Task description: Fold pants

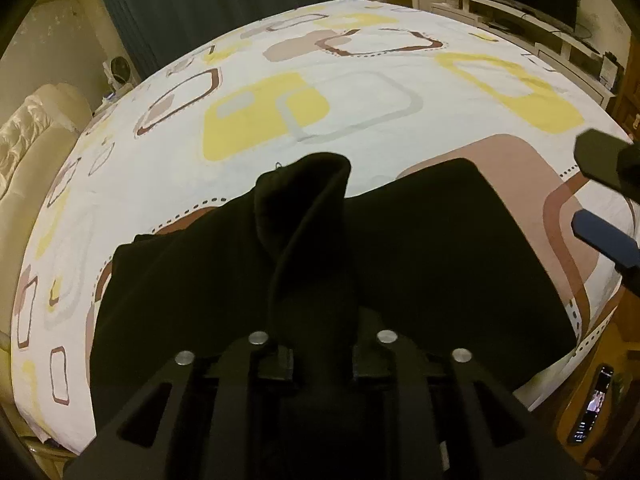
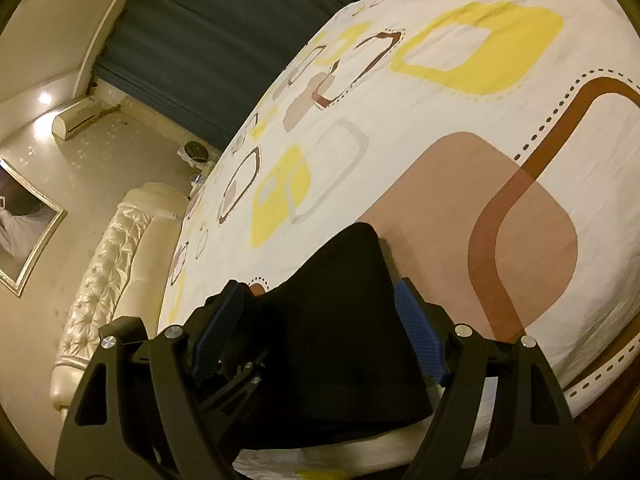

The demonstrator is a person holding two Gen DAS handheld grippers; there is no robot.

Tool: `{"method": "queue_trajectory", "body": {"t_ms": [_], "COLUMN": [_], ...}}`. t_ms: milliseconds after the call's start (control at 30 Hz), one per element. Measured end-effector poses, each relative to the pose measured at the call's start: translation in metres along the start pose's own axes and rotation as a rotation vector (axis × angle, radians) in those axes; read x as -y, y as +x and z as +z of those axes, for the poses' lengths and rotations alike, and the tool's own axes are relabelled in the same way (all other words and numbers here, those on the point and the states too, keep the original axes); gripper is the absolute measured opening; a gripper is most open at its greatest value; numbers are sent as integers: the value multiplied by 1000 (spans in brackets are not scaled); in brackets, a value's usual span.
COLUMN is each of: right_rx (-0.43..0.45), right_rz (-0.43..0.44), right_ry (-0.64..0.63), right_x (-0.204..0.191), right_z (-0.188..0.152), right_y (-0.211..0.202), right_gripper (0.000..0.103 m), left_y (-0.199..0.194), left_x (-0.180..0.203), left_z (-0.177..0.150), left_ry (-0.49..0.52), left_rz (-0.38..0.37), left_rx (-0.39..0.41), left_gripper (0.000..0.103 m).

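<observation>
I'm pinching a raised fold of the black pants (image 1: 420, 248) in my left hand-held gripper (image 1: 320, 354); my right hand-held gripper (image 2: 320, 320) is hanging spread around them; apparently mid-fold, still bunched on the bed (image 1: 360, 120).

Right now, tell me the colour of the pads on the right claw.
Blue, ribbed pads on the right claw; clearest in the right wrist view.

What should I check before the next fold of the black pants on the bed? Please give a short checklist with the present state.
1. Left gripper shut on the black pants: ok.
2. Right gripper closed on the pants: not ok, fingers apart around the cloth.
3. Pants flat: not ok, a bunch stands up at the left gripper.
4. Pants on the bed sheet: ok.
5. Layers aligned: cannot tell.
</observation>
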State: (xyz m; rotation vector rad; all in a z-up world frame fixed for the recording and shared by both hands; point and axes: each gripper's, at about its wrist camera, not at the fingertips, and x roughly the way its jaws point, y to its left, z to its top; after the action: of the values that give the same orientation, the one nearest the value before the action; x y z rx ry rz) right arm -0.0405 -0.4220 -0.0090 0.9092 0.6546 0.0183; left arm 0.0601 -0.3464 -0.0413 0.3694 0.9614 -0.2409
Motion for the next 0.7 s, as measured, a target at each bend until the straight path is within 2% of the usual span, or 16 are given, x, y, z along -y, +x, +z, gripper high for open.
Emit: {"method": "queue_trajectory", "body": {"t_ms": [67,100,133,233,300,333,367,433,500,600,700], "right_rx": [5,12,20,44,54,48,39,-3,-64,-168,-260], "right_rz": [0,0,-1,5,16,25,32,56,79,79,54], "right_ry": [-3,-4,-2,7,9,9,9,15,7,-20,-62], "right_x": [0,0,0,2,2,1,0,-3,-8,-18,-28], "right_z": [3,5,8,17,22,25,25,23,18,7,-5], "right_y": [-2,-5,-9,-21,-29,-31,-31,-26,-12,17,48], "right_gripper": [78,78,78,78,78,78,78,78,78,78,78], "left_y": [-8,-11,-16,-39,-64,-81,-91,-108,-111,-99,-79], "left_x": [0,1,2,-4,-16,-30,-38,-72,-103,-159,-203], "left_z": [-1,-1,-2,-8,-17,-23,-27,-37,-45,-61,-79], "left_ry": [-8,-11,-18,-51,-75,-99,-116,-173,-223,-335,-418], "left_rz": [-50,-76,-144,-329,-433,-489,-511,-538,-544,-546,-460], "left_rx": [22,27,31,46,100,145,172,243,263,243,209], "left_gripper": [33,42,49,51,54,69,79,80,83,83,83]}}
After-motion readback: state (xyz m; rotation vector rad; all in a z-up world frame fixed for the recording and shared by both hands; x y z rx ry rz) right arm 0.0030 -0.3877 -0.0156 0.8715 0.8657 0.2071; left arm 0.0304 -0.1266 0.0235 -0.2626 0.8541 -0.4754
